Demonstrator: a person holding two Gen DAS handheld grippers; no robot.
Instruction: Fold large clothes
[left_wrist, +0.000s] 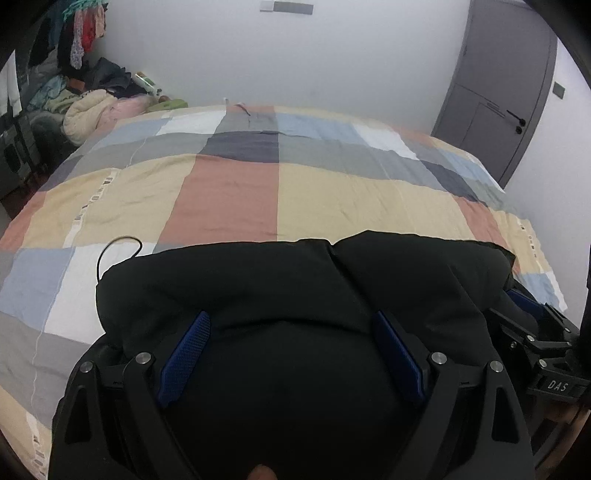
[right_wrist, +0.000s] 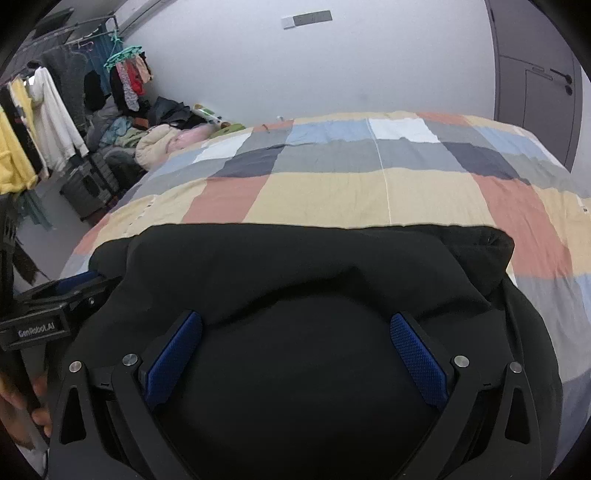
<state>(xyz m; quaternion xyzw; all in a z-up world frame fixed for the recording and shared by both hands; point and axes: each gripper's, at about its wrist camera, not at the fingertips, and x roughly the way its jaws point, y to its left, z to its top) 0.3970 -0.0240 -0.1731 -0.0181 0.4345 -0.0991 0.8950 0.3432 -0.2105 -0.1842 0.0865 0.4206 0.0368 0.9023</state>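
Bulky black padded jacket spread on patchwork bedspread, left gripper and right gripper wide apart, unclamped; probably soft, heavy, best pinched at hem corners.

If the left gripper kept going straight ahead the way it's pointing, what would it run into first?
Most likely the black garment: the open left gripper already has it bunched between its fingers. Beyond lies the patchwork bedspread; depth is hard to judge.

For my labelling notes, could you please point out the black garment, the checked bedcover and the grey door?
black garment (right_wrist: 295, 258): right wrist view, upper folded layer.
checked bedcover (left_wrist: 229, 195): left wrist view, terracotta square.
grey door (left_wrist: 495, 103): left wrist view, middle panel.
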